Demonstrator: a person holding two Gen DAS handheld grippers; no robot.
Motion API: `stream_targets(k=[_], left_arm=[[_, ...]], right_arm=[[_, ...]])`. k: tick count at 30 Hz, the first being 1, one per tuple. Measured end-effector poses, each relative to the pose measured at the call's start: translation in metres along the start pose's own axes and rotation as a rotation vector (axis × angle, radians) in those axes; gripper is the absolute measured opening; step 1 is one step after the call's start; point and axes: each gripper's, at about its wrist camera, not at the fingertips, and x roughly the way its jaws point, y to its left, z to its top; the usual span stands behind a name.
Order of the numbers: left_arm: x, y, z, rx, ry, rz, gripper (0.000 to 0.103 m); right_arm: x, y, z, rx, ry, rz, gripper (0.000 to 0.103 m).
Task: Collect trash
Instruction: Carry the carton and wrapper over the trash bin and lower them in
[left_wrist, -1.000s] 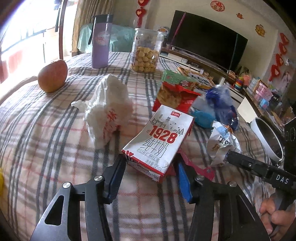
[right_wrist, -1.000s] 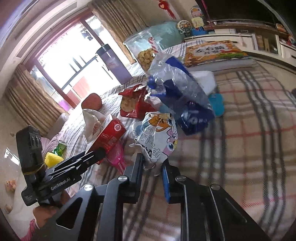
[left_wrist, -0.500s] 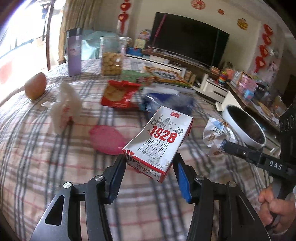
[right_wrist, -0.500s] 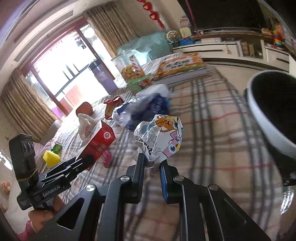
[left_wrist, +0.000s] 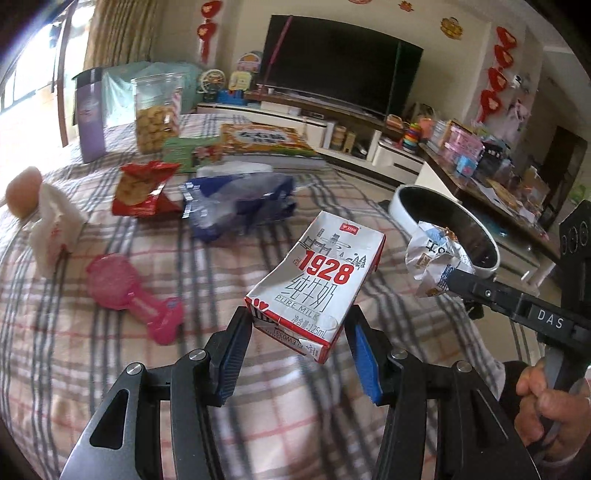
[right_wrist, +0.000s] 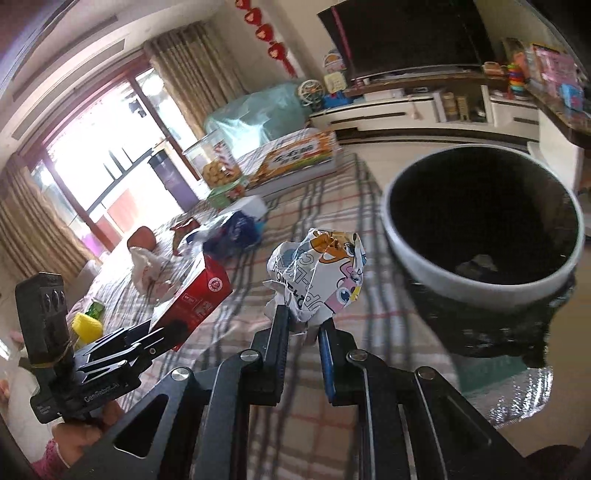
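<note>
Two claws, each gripping trash above the plaid tabletop.
Left claw (left_wrist: 299, 332) clamps a dented 1928 milk carton (left_wrist: 317, 284); right claw (right_wrist: 303, 328) pinches a crumpled cartoon wrapper (right_wrist: 321, 273) beside the white-rimmed bin (right_wrist: 484, 291). Behind lie a pink scoop (left_wrist: 129, 291), blue bag (left_wrist: 236, 203), red snack packet (left_wrist: 142, 184).

White-and-red milk carton (left_wrist: 317, 284), dented, tilted, lifted above checked tablecloth. Crumpled cartoon-printed wrapper (right_wrist: 319, 273), raised near white-rimmed bin (right_wrist: 421, 254); dark scrap, perhaps trash, inside.
</note>
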Motion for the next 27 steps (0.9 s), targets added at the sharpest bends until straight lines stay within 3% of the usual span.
stream_targets(k=[27], left_arm=[[0.045, -0.078, 0.036, 0.120, 0.021, -0.075, 0.051]], right_arm=[[-0.047, -0.065, 0.019, 0.076, -0.098, -0.101, 0.015]])
